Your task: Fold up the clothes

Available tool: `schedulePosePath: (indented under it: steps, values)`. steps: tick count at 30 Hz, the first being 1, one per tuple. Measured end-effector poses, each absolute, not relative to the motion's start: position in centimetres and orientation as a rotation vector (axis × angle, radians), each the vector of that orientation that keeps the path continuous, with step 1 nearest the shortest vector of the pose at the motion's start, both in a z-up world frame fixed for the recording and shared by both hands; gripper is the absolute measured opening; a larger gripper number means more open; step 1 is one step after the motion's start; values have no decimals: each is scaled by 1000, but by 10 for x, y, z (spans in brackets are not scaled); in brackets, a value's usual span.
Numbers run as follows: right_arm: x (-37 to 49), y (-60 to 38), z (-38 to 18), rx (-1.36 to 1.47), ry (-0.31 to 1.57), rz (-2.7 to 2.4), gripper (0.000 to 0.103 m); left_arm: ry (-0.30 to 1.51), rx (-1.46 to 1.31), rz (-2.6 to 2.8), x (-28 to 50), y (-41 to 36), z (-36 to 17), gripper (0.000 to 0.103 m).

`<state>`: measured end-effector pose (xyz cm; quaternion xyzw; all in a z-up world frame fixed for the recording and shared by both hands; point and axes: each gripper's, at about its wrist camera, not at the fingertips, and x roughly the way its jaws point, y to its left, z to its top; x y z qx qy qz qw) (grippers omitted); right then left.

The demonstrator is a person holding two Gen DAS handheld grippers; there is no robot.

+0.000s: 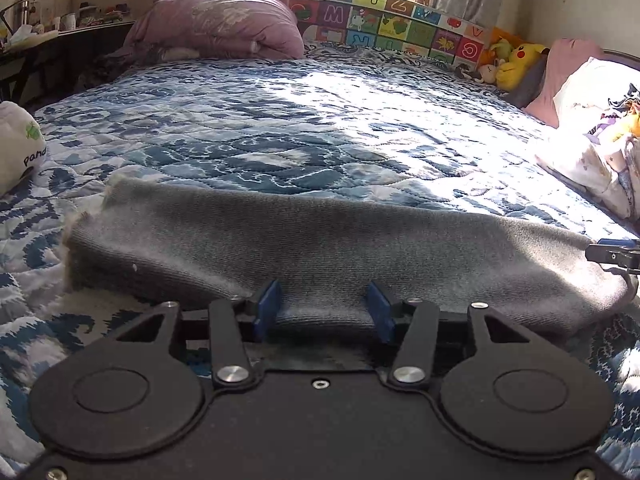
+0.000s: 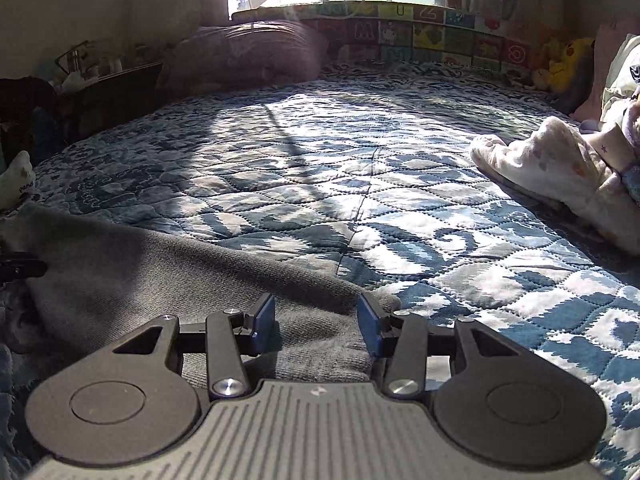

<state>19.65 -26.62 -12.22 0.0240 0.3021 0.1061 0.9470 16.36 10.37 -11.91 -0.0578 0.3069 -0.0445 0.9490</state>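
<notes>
A grey knit garment (image 1: 320,240) lies folded into a long band across the near part of the blue patterned quilt (image 1: 320,120). My left gripper (image 1: 324,306) stands open at the band's near edge, and grey fabric fills the gap between its blue pads (image 1: 267,304). My right gripper (image 2: 316,320) is open too, straddling the garment's (image 2: 120,272) right end. In the left wrist view the right gripper's tip (image 1: 612,254) shows at the band's far right. The left gripper's tip (image 2: 20,268) shows at the left edge of the right wrist view.
A purple duvet (image 1: 216,24) and a colourful alphabet mat (image 1: 380,16) line the far side under the window. A yellow plush toy (image 1: 520,64) and a pale patterned pile of clothes (image 1: 592,160) sit at the right. A white item (image 1: 20,144) and a cluttered desk (image 1: 40,44) are left.
</notes>
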Motion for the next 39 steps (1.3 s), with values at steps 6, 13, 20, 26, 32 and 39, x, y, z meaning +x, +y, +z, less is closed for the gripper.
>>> schedulePosePath:
  steps: [6, 13, 20, 26, 32, 39]
  values:
    - [166, -295, -107, 238, 600, 174, 58, 553, -451, -1, 120, 154, -102, 64]
    - [156, -325, -148, 640, 697, 189, 65, 560, -1065, 69, 112, 231, -134, 70]
    - [171, -326, -160, 783, 682, 237, 78, 512, -1052, 100, 147, 234, -132, 69]
    - [179, -322, -161, 847, 663, 189, 55, 483, -1037, 221, 158, 231, -141, 26]
    - [161, -319, -149, 922, 696, 203, 39, 455, -1055, 181, 129, 243, -120, 13]
    - [131, -314, -163, 908, 761, 236, 44, 484, -1129, 198, 86, 276, -146, 22]
